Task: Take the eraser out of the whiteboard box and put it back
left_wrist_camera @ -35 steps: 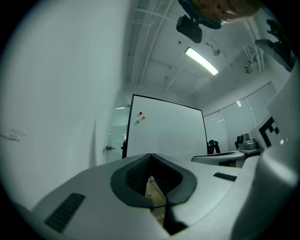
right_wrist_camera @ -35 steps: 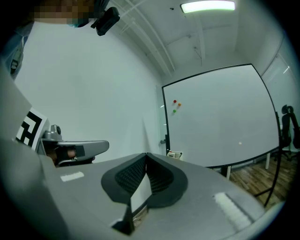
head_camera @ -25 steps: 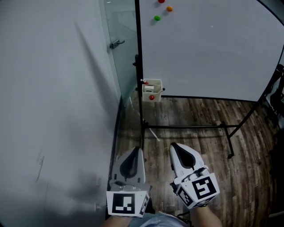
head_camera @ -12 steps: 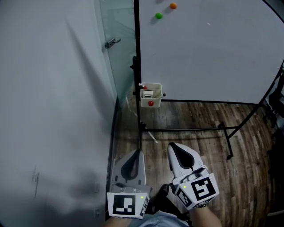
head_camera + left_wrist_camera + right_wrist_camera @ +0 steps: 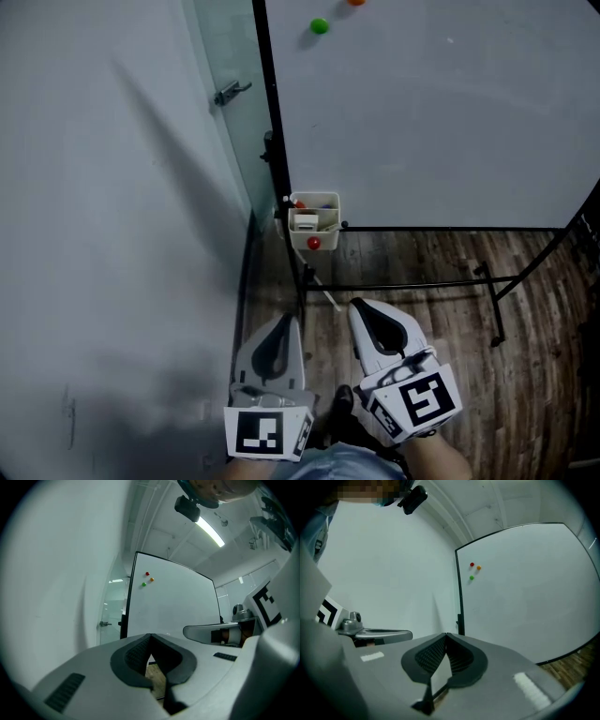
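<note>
Whiteboard box [image 5: 325, 234]: is hanging at the lower left corner of the whiteboard [image 5: 431, 112], beside the black frame post [image 5: 272, 141]; a red magnet [image 5: 313, 244] is sticking to its front wall.
Eraser [image 5: 305, 222]: is sitting inside the box, in its left part, and is showing only as a small white block; finer detail is too small to tell.
Left gripper [image 5: 290, 321]: is pointing level toward the board, well apart from the box; its own view is showing the ribbed pads [image 5: 136, 654] meeting at the tips, clenched with nothing between them.
Right gripper [image 5: 359, 306]: is travelling just beside the left one, also well apart from the box; its jaws are pressing together at the tips and are gripping nothing.
Marker cubes: one is riding at the rear of each gripper, near the lower edge of the head view.
Green magnet [image 5: 320, 26]: is sitting high on the board face, near its left edge.
Glass door [image 5: 225, 56]: is standing left of the board, with a metal handle [image 5: 228, 91] on it.
Wooden floor [image 5: 525, 328]: is running under the board's black stand [image 5: 412, 281].
</note>
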